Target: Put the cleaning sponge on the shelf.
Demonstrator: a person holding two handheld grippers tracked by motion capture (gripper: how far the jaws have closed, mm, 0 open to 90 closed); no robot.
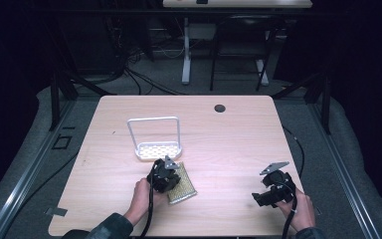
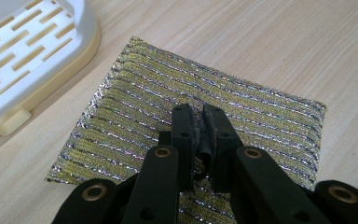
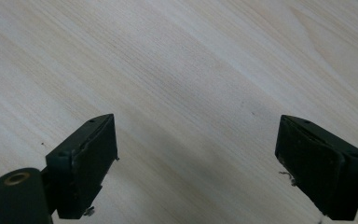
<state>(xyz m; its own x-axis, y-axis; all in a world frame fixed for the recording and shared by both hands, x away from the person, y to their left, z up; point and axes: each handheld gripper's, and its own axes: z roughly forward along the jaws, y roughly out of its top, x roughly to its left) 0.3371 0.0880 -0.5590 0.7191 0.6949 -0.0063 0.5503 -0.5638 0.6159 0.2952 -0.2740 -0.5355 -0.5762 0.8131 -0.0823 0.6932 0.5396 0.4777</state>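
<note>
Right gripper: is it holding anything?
No, the right gripper has its jaws wide apart over the bare table.

No text, label, brand, number or sign can be read in any of the views.

L jaws closed, R jaws wide.
</note>
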